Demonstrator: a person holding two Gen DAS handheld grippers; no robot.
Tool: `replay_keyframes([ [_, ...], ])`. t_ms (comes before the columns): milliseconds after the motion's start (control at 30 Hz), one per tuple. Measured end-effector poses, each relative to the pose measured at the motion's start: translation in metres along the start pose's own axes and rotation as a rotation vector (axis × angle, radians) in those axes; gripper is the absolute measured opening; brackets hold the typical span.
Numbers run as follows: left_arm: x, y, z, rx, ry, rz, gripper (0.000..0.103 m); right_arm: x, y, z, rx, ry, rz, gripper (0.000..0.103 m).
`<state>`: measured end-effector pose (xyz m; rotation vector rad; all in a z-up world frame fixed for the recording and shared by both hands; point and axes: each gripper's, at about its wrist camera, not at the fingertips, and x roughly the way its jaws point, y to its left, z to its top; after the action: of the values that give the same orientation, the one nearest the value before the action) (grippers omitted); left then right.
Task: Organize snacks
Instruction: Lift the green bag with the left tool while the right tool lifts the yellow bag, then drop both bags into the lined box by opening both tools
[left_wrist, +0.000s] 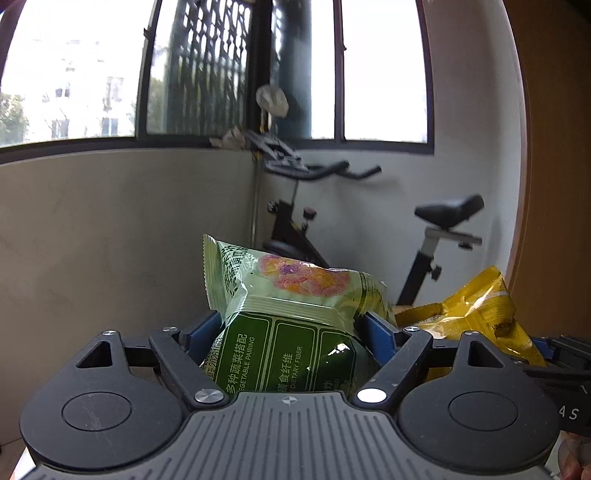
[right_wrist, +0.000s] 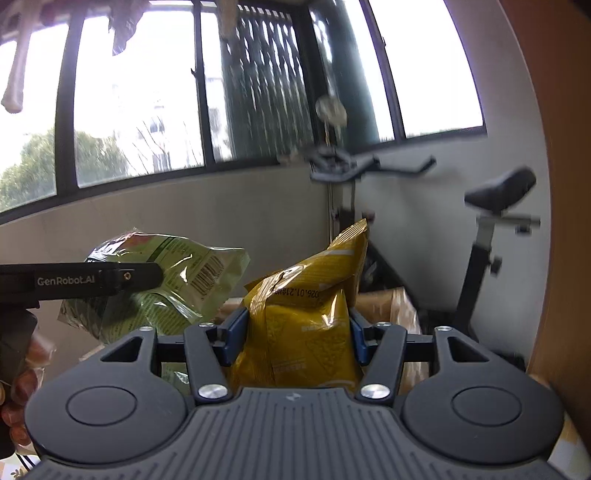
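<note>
A green snack bag with a pink-and-yellow picture sits between the blue pads of my left gripper, which is shut on its sides and holds it up in the air. In the right wrist view the same green bag hangs at the left, with a black left finger across it. My right gripper is shut on a yellow snack bag, pinched upright between its blue pads. The yellow bag also shows at the right of the left wrist view, close beside the green one.
An exercise bike stands against the white wall ahead, under dark-framed windows. A brown wooden panel rises at the right. A cardboard box lies below the yellow bag. A person's hand grips the left handle.
</note>
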<state>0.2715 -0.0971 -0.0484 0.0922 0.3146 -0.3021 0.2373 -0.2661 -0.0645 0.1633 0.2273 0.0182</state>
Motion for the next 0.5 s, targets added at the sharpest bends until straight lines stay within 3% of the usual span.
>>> replay_keyframes([
  [100, 0.005, 0.003, -0.005, 0.016, 0.031, -0.003, 0.094, 0.002, -0.001, -0.003, 0.010, 0.039, 0.000, 0.060],
  [200, 0.004, 0.009, -0.006, 0.001, 0.042, 0.000, 0.098, 0.001, 0.000, -0.003, 0.003, 0.061, -0.014, 0.076],
  [500, -0.025, 0.035, -0.002, -0.076, 0.060, 0.015, 0.098, -0.035, -0.001, 0.001, 0.047, 0.052, 0.003, 0.077],
])
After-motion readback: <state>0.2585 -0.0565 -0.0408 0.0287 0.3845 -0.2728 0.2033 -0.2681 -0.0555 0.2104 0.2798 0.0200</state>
